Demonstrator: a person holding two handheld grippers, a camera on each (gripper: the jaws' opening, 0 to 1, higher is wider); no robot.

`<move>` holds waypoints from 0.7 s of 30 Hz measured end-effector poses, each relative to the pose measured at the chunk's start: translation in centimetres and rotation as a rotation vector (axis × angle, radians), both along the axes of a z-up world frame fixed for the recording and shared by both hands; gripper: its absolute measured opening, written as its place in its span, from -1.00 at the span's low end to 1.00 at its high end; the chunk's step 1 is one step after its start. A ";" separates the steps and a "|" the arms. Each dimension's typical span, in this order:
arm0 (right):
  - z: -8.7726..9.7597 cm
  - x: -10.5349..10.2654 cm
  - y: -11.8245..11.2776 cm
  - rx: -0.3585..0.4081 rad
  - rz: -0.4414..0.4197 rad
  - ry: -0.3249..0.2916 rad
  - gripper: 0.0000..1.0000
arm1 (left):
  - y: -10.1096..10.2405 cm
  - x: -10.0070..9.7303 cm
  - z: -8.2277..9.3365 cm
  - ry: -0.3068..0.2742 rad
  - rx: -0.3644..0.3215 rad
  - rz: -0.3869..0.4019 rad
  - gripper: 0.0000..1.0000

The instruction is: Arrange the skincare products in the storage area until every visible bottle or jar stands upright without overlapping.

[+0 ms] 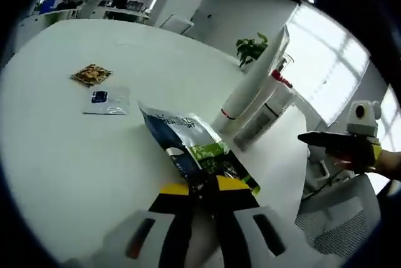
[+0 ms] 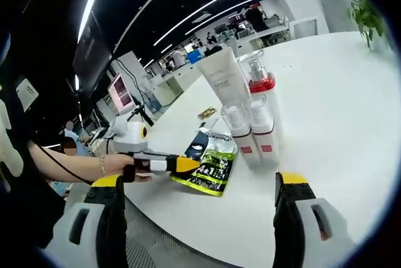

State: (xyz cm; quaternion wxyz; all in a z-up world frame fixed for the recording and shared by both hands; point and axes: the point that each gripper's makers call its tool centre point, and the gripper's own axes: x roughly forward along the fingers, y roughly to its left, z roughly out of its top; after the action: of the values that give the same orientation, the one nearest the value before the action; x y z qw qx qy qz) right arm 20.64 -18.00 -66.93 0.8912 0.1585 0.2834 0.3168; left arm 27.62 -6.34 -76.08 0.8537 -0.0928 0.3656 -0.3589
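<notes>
The skincare group stood upright mid-table: white tube (image 2: 223,77) touching the red-collared pump bottle (image 2: 262,108) and two clear-capped bottles (image 2: 240,128). Judged light, slick and top-heavy; you should take them low on the body. The sachet pack (image 1: 194,150) lay pinched in your left gripper (image 1: 202,188); your right gripper (image 2: 199,188) stood wide, empty.

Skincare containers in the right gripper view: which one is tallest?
The white tube standing on its cap, behind the two clear-capped bottles and beside the red-collared pump bottle.
</notes>
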 end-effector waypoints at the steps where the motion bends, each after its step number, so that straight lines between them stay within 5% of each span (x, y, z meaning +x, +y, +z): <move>1: 0.0 0.0 0.0 -0.001 0.001 0.001 0.99 | -0.1 0.0 0.1 -0.009 0.013 -0.007 -0.83; 21: 0.1 -0.2 0.1 0.001 -0.001 0.008 0.97 | 1.0 -0.4 0.5 -0.194 0.332 -0.210 -0.55</move>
State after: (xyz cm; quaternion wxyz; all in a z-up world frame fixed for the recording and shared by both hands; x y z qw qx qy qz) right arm 20.48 -17.92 -66.87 0.8901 0.1603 0.2865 0.3161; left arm 27.19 -5.31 -75.57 0.8464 0.1226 0.3433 -0.3882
